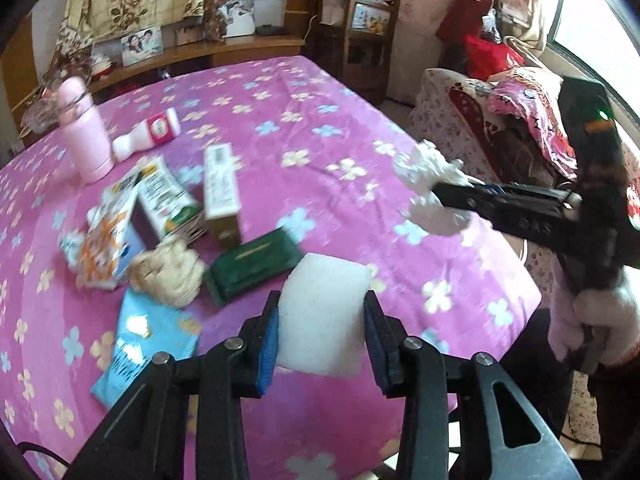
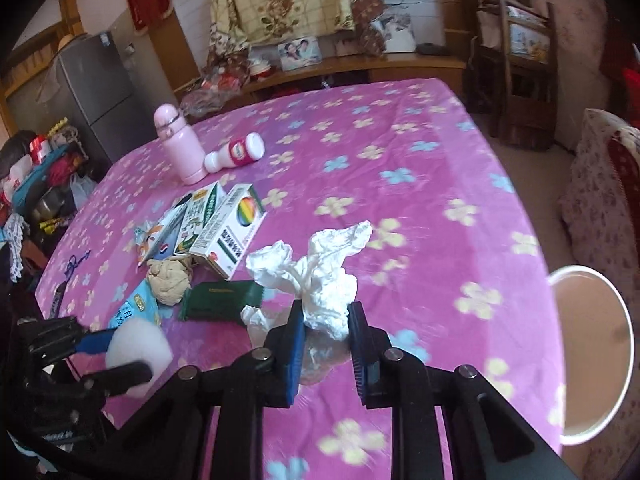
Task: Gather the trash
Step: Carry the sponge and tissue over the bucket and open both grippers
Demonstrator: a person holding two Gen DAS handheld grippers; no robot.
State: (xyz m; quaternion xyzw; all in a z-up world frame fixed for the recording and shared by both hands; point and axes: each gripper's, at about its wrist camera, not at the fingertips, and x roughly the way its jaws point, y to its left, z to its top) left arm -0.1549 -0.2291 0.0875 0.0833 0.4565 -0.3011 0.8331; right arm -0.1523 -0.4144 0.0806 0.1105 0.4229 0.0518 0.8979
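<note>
My left gripper [image 1: 320,308] is shut on a white foam block [image 1: 324,320], held just above the pink flowered tablecloth [image 1: 320,120]. In the right wrist view that gripper [image 2: 132,356] and foam block [image 2: 138,352] show at lower left. My right gripper [image 2: 326,312] is shut on a crumpled white tissue [image 2: 324,272] lifted off the cloth. The left wrist view shows the right gripper [image 1: 436,196] from the side with the tissue [image 1: 424,168] at its tip, past the table's right edge, held by a gloved hand [image 1: 596,320].
On the cloth lie a green wrapper [image 1: 252,264], a brown paper ball [image 1: 168,272], a blue packet [image 1: 136,348], cartons [image 1: 222,192], a snack wrapper [image 1: 108,232], a tipped yoghurt bottle [image 1: 148,134] and an upright pink flask [image 1: 84,132]. A white round bin [image 2: 616,308] stands right of the table.
</note>
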